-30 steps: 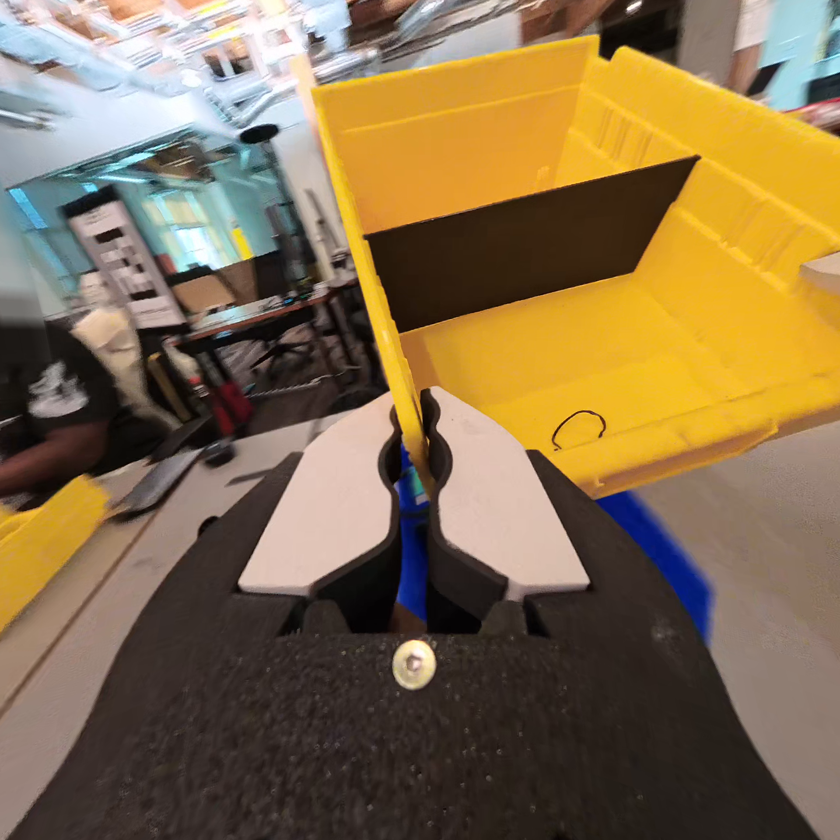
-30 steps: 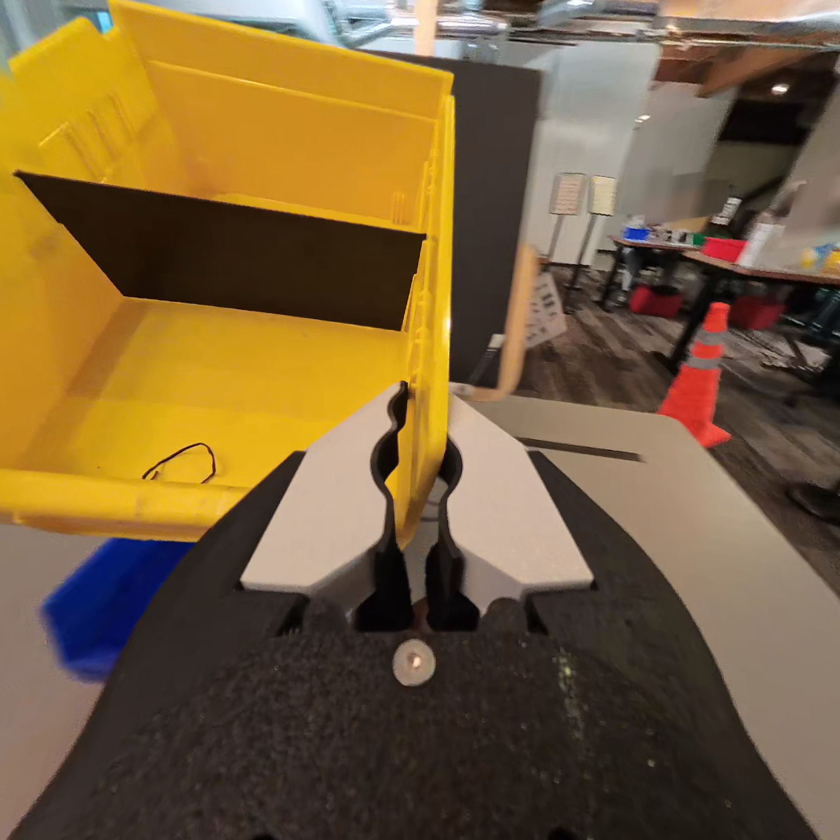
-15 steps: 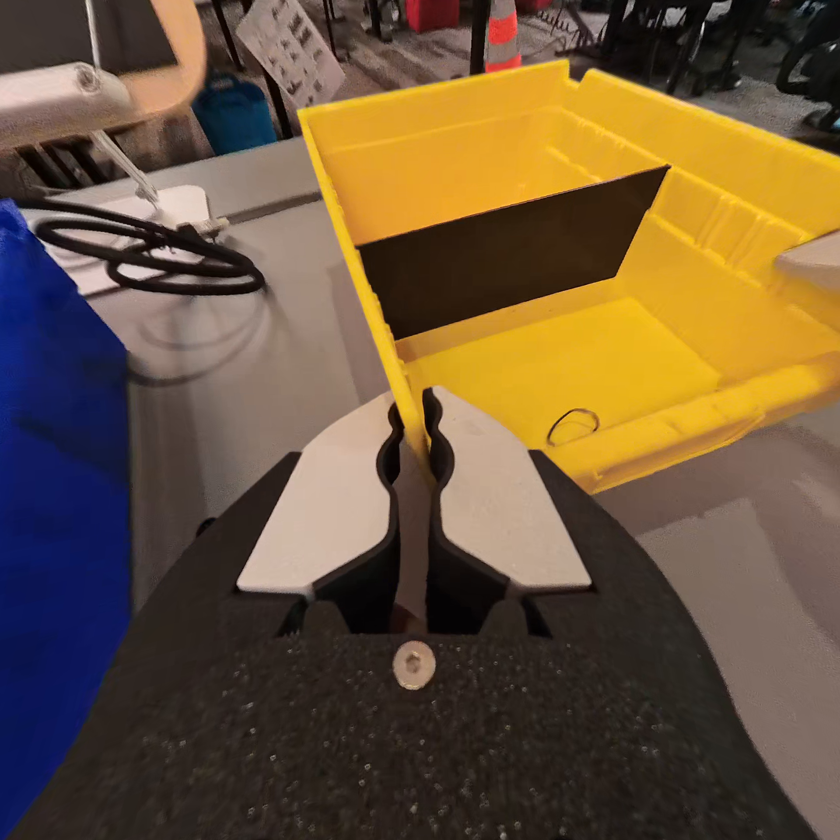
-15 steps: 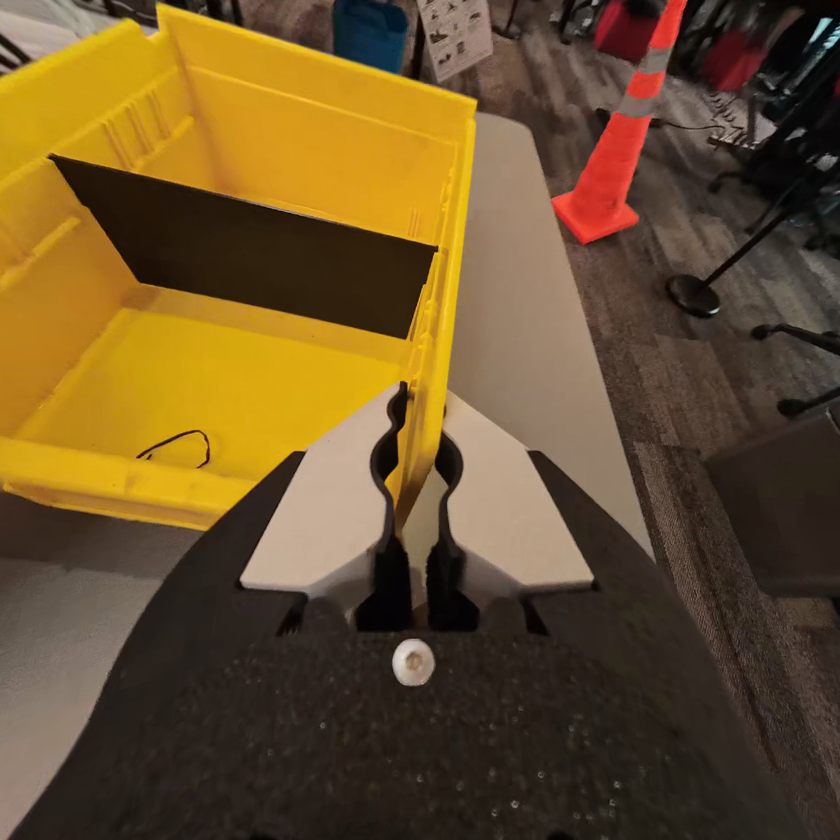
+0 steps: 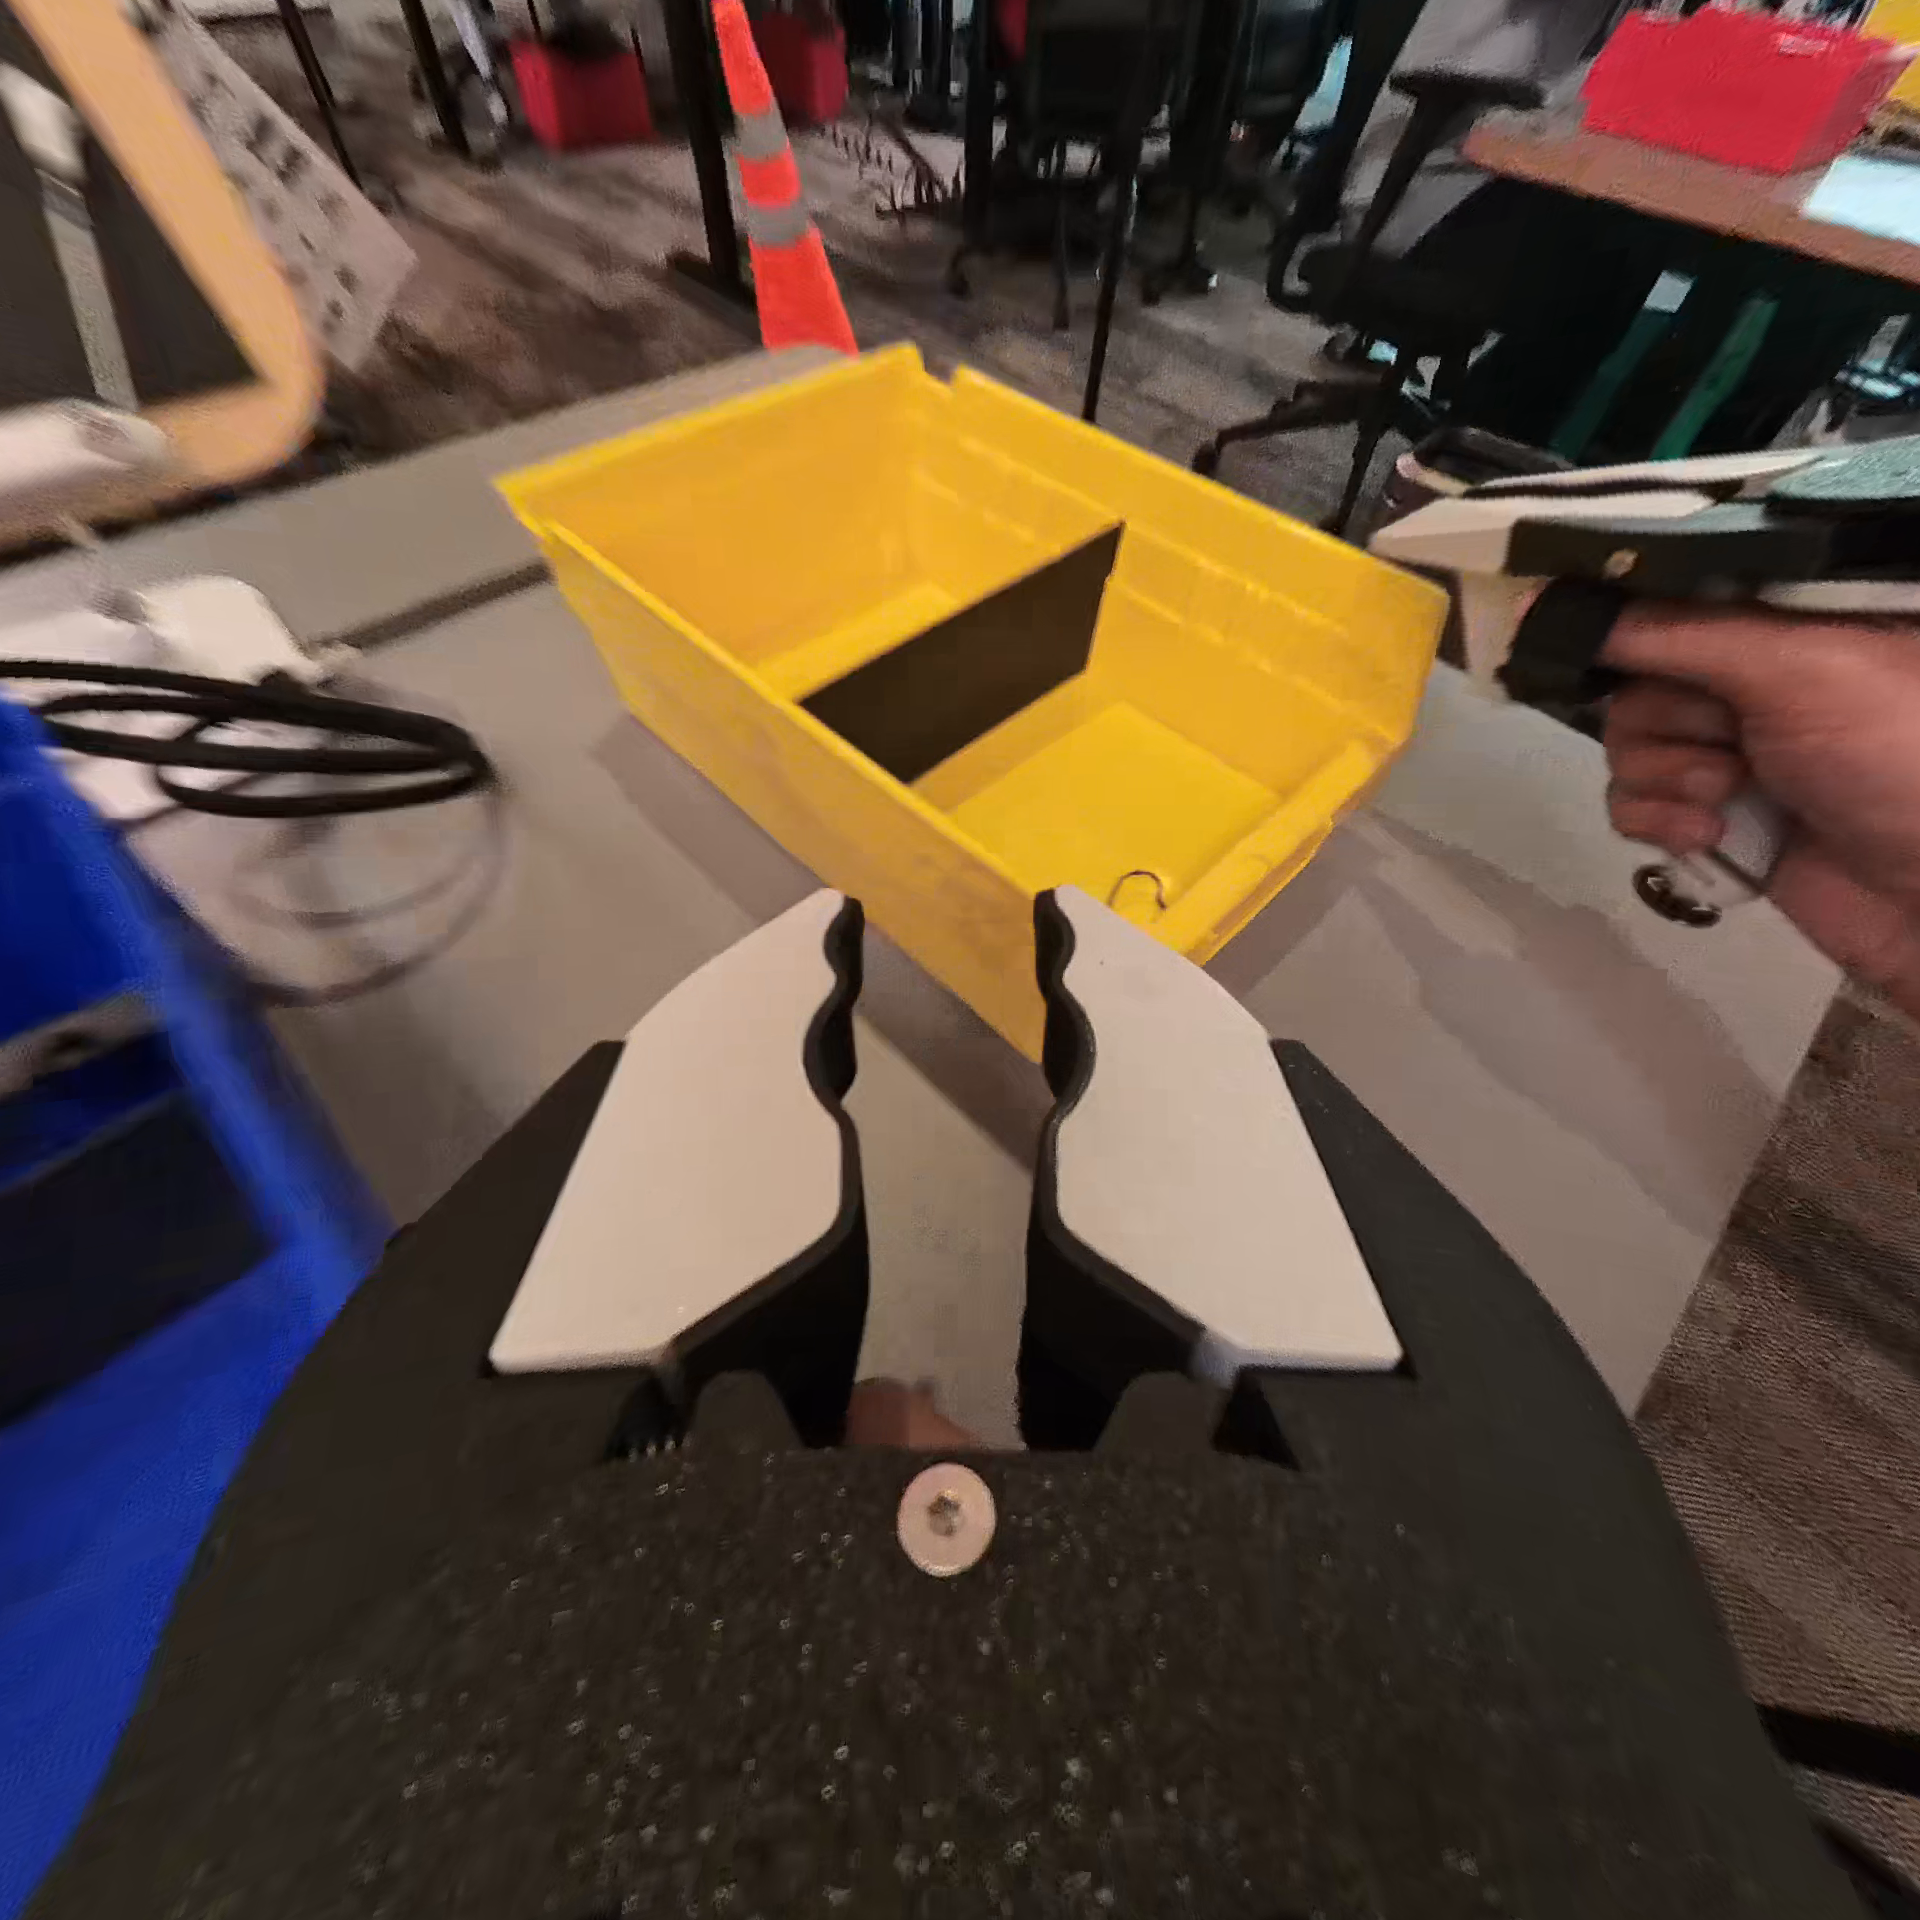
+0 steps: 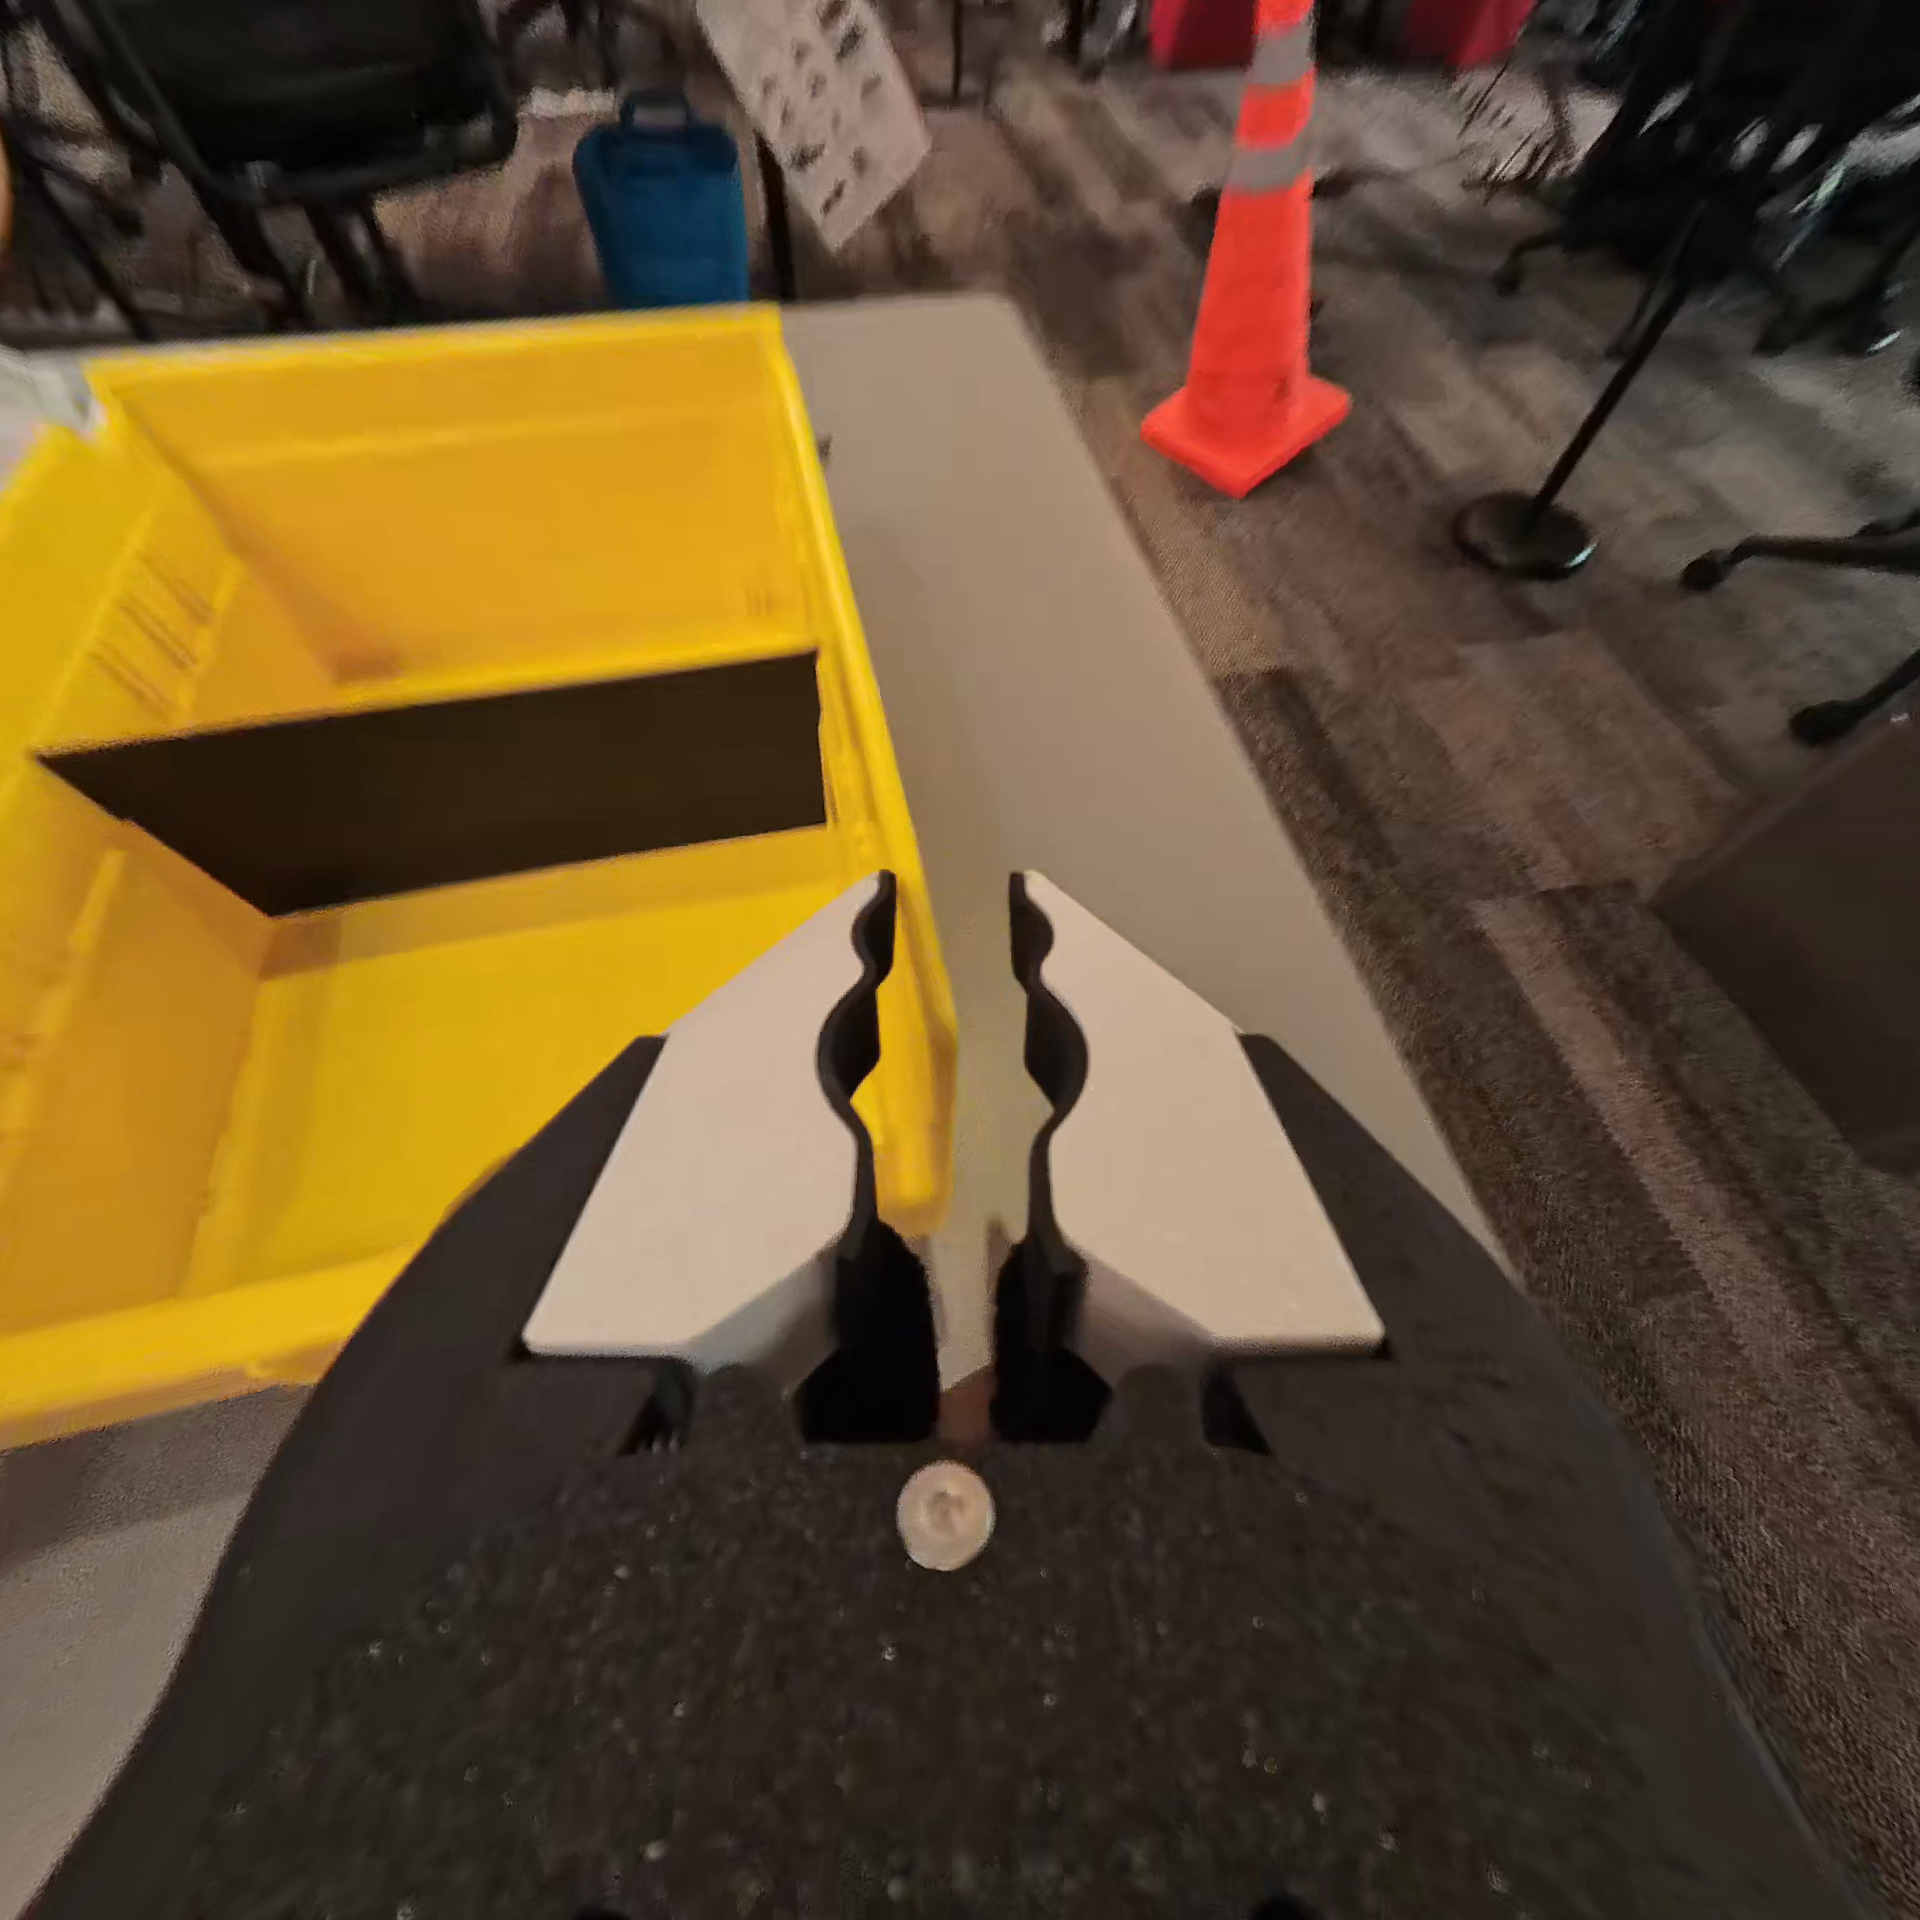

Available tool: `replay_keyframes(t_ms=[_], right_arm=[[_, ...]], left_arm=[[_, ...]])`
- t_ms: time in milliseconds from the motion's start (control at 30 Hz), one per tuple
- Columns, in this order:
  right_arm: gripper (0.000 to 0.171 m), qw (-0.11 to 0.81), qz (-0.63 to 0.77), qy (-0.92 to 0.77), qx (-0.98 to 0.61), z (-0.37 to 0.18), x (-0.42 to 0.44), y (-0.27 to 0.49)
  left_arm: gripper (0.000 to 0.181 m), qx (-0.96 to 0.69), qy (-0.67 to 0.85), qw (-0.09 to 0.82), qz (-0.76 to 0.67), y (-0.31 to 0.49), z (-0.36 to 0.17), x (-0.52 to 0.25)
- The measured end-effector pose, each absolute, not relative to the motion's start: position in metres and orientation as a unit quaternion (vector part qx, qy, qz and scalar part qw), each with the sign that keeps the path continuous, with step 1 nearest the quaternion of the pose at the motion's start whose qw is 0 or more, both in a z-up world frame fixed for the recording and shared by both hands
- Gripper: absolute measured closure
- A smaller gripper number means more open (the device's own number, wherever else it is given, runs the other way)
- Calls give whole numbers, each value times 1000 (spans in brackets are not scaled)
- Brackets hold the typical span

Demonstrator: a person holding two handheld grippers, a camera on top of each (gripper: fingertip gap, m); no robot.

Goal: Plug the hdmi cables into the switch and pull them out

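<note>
My left gripper [image 5: 945,914] is open and empty, just above and short of the near left corner of a yellow bin [image 5: 790,748] that stands on the grey table [image 5: 623,935]. My right gripper [image 6: 951,894] is open. The bin's right wall [image 6: 914,1039] stands between its fingers, close to the left pad, and is not gripped. The right gripper also shows in the left wrist view [image 5: 1455,530], held by a hand at the bin's far right side. A coil of black cable [image 5: 260,738] lies on the table left of the bin, next to a blurred white object [image 5: 208,623].
A black divider [image 6: 436,790] splits the bin, and a small wire loop [image 5: 1138,888] lies in its near compartment. A blue bin [image 5: 104,1143] stands at the near left. The table's right edge [image 6: 1299,935] drops to carpet, where an orange cone [image 6: 1247,343] stands. Left tips to right tips: about 25 centimeters.
Both grippers held the yellow bin by its side walls, tilted up in the air, and brought it down onto the table. Both have now opened and let go, and the left has drawn back.
</note>
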State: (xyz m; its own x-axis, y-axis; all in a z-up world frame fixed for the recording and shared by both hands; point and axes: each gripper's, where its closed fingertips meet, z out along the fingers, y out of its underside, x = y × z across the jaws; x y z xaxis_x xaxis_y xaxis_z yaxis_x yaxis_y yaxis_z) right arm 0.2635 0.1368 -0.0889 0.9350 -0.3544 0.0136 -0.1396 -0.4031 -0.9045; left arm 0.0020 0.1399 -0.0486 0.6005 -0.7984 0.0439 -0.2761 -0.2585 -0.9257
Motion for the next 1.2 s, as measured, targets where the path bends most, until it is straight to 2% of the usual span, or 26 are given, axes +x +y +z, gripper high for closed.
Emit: replay_keyframes(t_ms=[167,300,400,500,567,700,733,767,800,867,967,1200], right_arm=[[150,630,-59,132,-763,12,219,137],[149,669,17,23,-743,51,106,159],[146,612,140,-73,-775,20,-11,175],[134,488,185,-91,-848,-54,-85,182],[134,479,165,-74,-859,-92,-105,178],[131,487,152,-52,-858,-126,-135,171],[132,487,137,-45,-861,-131,-138,174],[132,494,110,-37,-862,-134,-139,177],[139,503,72,-21,-861,-134,-133,181],[167,518,8,20,-855,-131,-125,187],[170,541,-34,60,-838,-123,-139,193],[170,556,-6,34,-830,-111,-232,219]], left_arm=[[150,-739,294,579,-180,162,-11,-149],[148,-769,202,602,-68,188,-36,-268],[148,-795,158,584,-42,196,-73,-308],[151,-811,154,562,-48,202,-102,-317],[151,-824,182,532,-62,207,-118,-313],[156,-840,187,496,-120,212,-134,-301],[157,-840,182,496,-122,214,-134,-301],[166,-842,179,496,-113,216,-133,-305],[176,-841,178,500,-100,218,-132,-310],[177,-843,178,500,-83,219,-132,-317],[178,-846,167,502,-65,220,-125,-338],[178,-848,132,509,-57,230,-114,-434]])
